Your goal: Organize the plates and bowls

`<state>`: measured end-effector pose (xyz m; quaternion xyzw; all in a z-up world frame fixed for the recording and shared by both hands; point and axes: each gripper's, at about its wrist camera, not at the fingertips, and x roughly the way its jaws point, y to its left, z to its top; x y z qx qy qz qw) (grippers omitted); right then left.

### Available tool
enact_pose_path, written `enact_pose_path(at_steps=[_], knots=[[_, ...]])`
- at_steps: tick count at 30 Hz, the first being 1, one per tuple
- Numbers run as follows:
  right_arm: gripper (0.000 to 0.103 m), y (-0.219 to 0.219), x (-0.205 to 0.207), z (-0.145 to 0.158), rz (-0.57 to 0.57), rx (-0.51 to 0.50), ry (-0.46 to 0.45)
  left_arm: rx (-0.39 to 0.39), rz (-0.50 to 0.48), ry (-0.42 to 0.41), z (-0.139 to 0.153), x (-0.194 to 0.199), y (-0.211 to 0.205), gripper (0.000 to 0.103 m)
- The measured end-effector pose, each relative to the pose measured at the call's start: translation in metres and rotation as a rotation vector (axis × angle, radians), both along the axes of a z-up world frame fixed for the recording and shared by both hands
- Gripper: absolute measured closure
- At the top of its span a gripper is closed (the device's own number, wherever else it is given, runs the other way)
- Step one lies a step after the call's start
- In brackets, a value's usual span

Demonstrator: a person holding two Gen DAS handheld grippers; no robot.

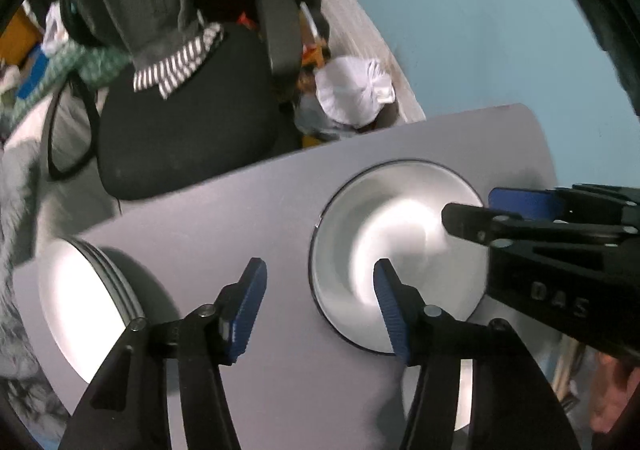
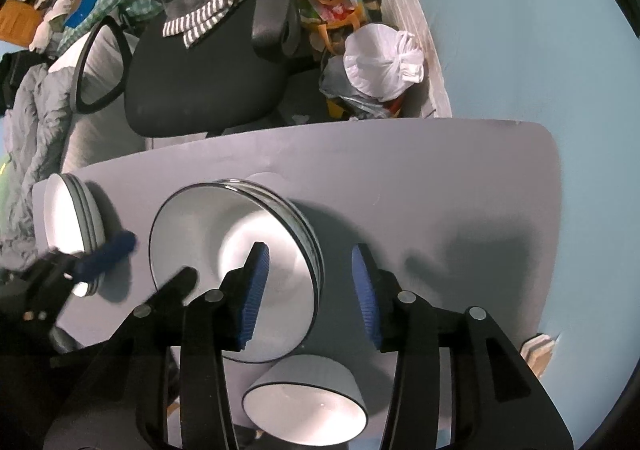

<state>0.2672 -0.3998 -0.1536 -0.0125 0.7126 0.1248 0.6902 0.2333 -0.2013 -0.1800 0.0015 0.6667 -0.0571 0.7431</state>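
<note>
Both claws, left [image 1: 320,310] and right [image 2: 312,298], gape empty over the bowl stack [image 2: 224,234], plate stack [image 2: 72,217] and small bowl [image 2: 308,402] nearby.

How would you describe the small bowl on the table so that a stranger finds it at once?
Look at the grey table in front of the black office chair. Three groups of white dishes stand on it; the small bowl is at the near edge, just below the big stack of plates. Unlike the flat plates, it is deep, with ribbed sides, and stands alone.
</note>
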Motion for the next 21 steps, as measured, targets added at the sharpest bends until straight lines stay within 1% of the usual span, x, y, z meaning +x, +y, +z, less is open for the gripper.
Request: enact_pose_path(at_steps=[4,5,6,11,13,17,21], knots=[[0.060,0.000,-0.001,0.000,-0.001,0.002,-0.011,-0.002,0.007,0.010,0.002,-0.002,0.005,0.046],[0.058,0.000,-0.002,0.001,-0.002,0.003,-0.019,-0.003,0.013,0.005,0.003,-0.004,0.008,0.046],[0.053,0.000,-0.004,0.003,-0.004,0.002,-0.029,-0.004,0.017,0.003,0.003,-0.004,0.009,0.046],[0.043,-0.002,-0.013,0.017,-0.017,-0.006,-0.082,-0.025,0.046,-0.011,0.011,-0.012,0.018,0.046],[0.043,-0.002,-0.017,0.024,-0.018,-0.011,-0.102,-0.035,0.051,-0.022,0.017,-0.016,0.020,0.045],[0.042,-0.002,-0.023,0.037,-0.014,-0.035,-0.147,-0.041,0.058,-0.072,0.034,-0.025,0.025,0.039],[0.041,-0.002,-0.032,0.051,-0.018,-0.034,-0.181,-0.056,0.060,-0.112,0.050,-0.033,0.026,0.037]])
